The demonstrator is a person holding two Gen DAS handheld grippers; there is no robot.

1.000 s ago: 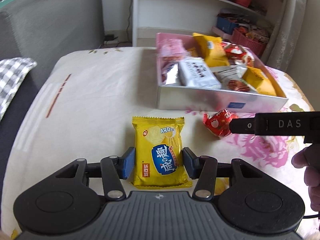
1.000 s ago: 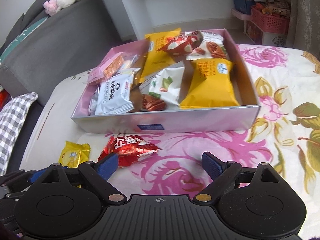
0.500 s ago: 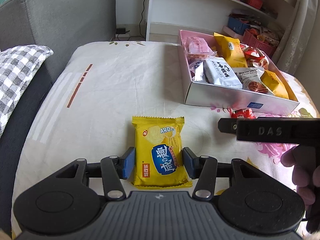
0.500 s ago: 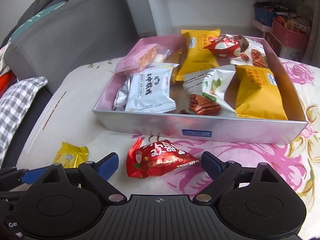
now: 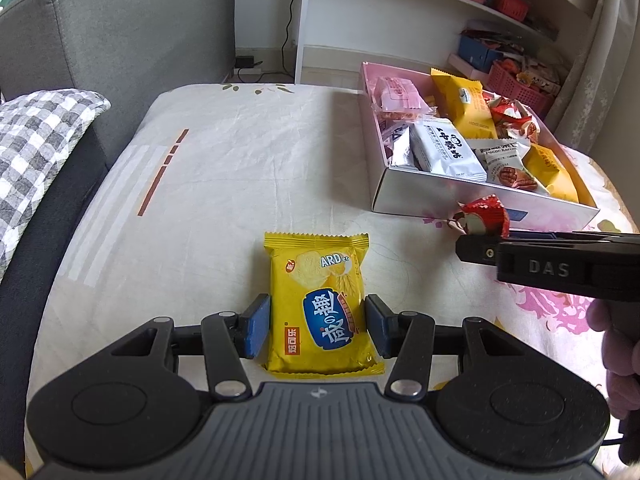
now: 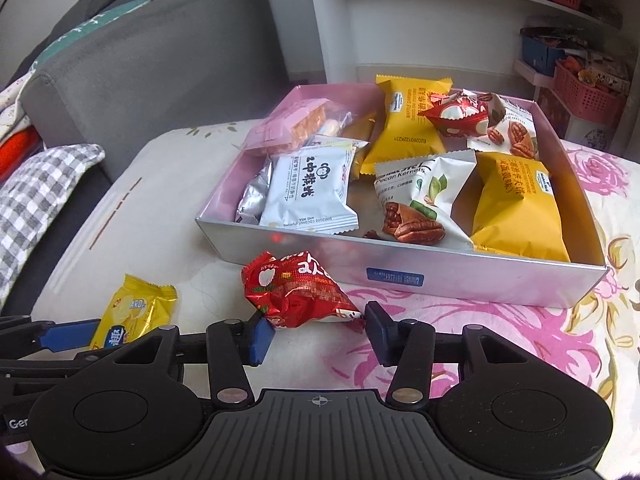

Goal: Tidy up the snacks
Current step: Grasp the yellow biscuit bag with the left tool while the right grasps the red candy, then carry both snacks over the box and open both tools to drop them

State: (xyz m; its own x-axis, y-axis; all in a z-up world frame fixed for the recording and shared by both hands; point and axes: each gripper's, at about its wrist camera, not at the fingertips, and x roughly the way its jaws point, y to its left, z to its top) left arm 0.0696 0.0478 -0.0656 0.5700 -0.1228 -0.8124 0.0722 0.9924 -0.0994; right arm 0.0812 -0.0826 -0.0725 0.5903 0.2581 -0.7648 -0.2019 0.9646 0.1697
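Observation:
My left gripper point(image 5: 318, 326) is shut on a yellow cracker packet point(image 5: 320, 300), its blue pads pressing both long sides. The same packet point(image 6: 128, 316) shows at the lower left of the right wrist view. A red snack packet point(image 6: 296, 292) lies on the cloth just in front of the pink box point(image 6: 440, 276). My right gripper point(image 6: 318, 332) is closing on it, and both pads touch its ends. In the left wrist view the red packet point(image 5: 484, 216) sits at the tip of the right gripper point(image 5: 480, 242). Several snack packets fill the box point(image 5: 420, 196).
A floral cloth point(image 6: 500, 340) covers the table. Beyond its left edge stand a grey sofa point(image 5: 120, 40) and a checked cushion point(image 5: 36, 148). White shelves point(image 5: 400, 12) and pink baskets point(image 6: 584, 92) stand behind the box. A person's hand point(image 5: 616, 352) holds the right gripper.
The right jaws have drawn in from wide apart to the ends of the red packet, which has come closer. The left gripper keeps the yellow packet; the box has slid right in its view.

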